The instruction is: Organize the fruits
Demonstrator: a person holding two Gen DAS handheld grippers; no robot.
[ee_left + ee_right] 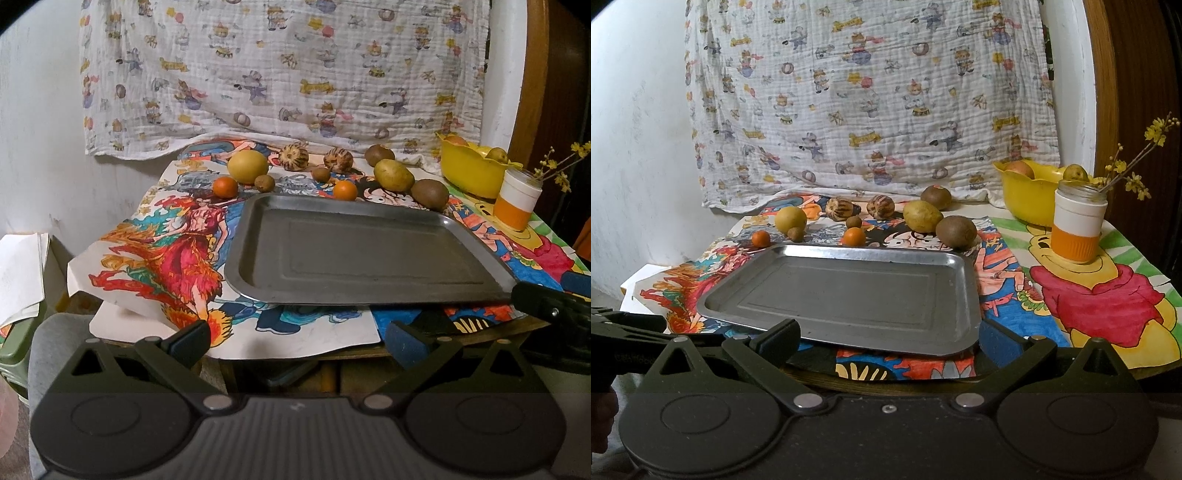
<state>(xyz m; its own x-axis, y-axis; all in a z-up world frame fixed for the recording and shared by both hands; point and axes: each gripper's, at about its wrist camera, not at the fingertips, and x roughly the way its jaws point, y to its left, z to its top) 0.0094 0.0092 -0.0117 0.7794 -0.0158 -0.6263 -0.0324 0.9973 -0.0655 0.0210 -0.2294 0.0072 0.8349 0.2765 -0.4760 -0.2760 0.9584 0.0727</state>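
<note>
Your left gripper (299, 341) and right gripper (890, 341) both hover at the table's (964, 384) near edge with fingers spread wide, holding nothing. The fruits (921, 216) lie in a loose row behind the bare metal tray (849, 295), none on it.

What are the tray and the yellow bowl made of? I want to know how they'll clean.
Tray: looks like metal, probably stainless steel, grey with a dull sheen, a bright rim and a pressed border. Yellow bowl: seems plastic, glossy, evenly coloured, with a wavy moulded rim.
</note>
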